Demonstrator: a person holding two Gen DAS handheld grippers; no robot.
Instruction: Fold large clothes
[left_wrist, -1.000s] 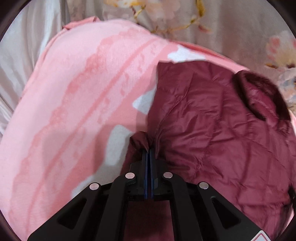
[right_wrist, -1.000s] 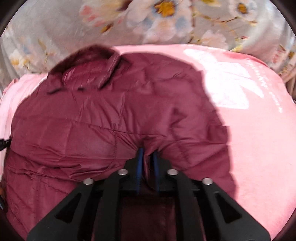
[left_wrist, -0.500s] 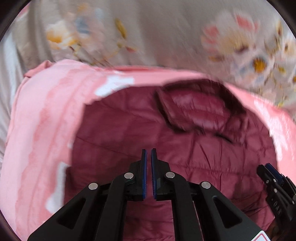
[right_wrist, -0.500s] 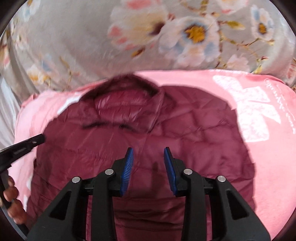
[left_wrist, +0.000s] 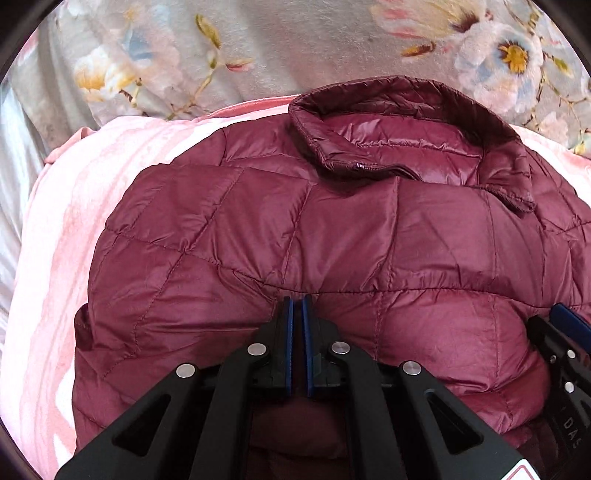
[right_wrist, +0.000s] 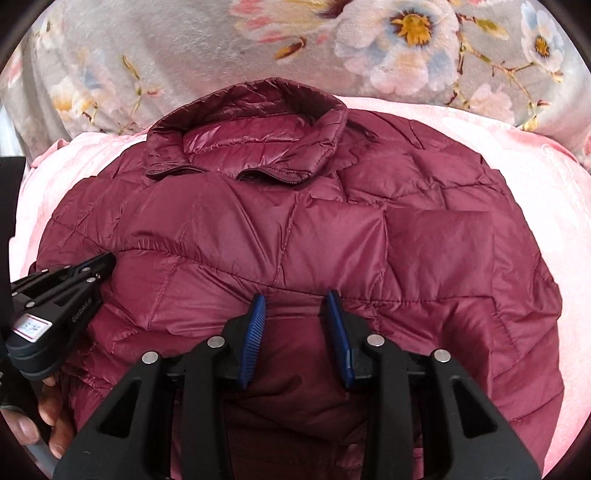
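The jacket (left_wrist: 332, 236) lies on a blanket (left_wrist: 55, 258), collar (left_wrist: 399, 122) toward the floral sheet (left_wrist: 295, 44) behind.

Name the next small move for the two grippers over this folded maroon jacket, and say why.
Probably close the right gripper on the raised fold of the maroon puffer jacket between its open jaws. The left gripper sits at the same fold edge with its jaws nearly together, so a matching right-side grip would let both carry the fold toward the collar.

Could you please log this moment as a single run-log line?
jacket: folded, collar up, on pink blanket | left gripper: shut, empty | right gripper: open, over jacket
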